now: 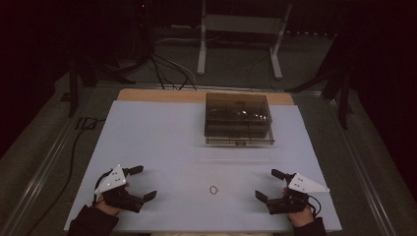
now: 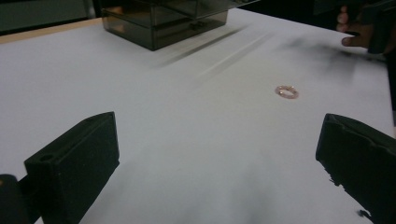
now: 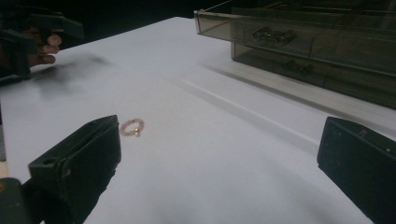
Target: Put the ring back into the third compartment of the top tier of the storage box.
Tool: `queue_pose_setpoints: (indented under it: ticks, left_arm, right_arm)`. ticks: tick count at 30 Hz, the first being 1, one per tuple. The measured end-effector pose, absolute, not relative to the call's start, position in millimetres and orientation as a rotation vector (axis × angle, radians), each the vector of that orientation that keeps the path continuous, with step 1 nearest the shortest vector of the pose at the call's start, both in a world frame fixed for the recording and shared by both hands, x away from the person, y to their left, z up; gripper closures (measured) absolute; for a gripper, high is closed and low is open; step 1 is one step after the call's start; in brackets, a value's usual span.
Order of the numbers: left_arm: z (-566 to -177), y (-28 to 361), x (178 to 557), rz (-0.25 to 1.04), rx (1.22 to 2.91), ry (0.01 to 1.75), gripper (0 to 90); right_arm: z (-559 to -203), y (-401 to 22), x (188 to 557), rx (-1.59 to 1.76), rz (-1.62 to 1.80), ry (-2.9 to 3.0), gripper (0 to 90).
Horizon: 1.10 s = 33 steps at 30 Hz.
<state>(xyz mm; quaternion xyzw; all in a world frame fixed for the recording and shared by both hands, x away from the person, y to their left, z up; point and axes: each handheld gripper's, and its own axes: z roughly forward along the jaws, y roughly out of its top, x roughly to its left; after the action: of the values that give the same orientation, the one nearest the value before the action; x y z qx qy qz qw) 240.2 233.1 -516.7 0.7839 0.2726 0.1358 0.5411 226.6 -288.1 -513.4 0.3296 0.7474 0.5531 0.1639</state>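
High view, small ring [image 1: 214,190] flat on white table [image 1: 162,142], no long axis

A ring [image 1: 214,189] is being flanked on the table [image 1: 162,142] by the left gripper [image 1: 142,183] and right gripper [image 1: 268,184]; a drawer box [image 1: 238,118] is lying behind.

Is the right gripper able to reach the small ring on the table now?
Probably yes: the right gripper is open, and only bare table lies between it and the ring. Nothing blocks the way.
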Motion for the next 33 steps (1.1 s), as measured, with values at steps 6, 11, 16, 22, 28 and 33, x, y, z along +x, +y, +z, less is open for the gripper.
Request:
queue_pose_setpoints:
  ticks: [6, 11, 16, 22, 28, 33]
  left_arm:
    - [-516.0, 233.3, 239.7, 0.309, 1.863, 0.644, 0.6]
    - [-516.8, 231.4, 239.3, 0.320, 1.881, 0.643, 0.6]
    - [-517.5, 231.5, 238.9, 0.319, 1.882, 0.643, 0.6]
    - [-518.1, 229.8, 239.4, 0.314, 1.886, 0.636, 0.6]
    - [-517.8, 229.7, 239.0, 0.311, 1.879, 0.638, 0.6]
    - [-518.3, 228.5, 239.4, 0.302, 1.886, 0.634, 0.6]
  right_arm:
    - [-516.1, -287.8, 227.5, 0.951, 1.568, 2.154, 0.0]
    - [-515.7, -287.8, 227.3, 0.965, 1.565, 2.165, 0.0]
    - [-513.1, -289.4, 226.5, 0.957, 1.556, 2.147, 0.0]
    - [-506.4, -293.3, 226.9, 0.985, 1.553, 2.117, 0.0]
    - [-492.5, -291.6, 227.4, 0.984, 1.557, 2.062, 0.0]
    - [-482.8, -287.7, 228.6, 0.972, 1.566, 2.043, 0.0]
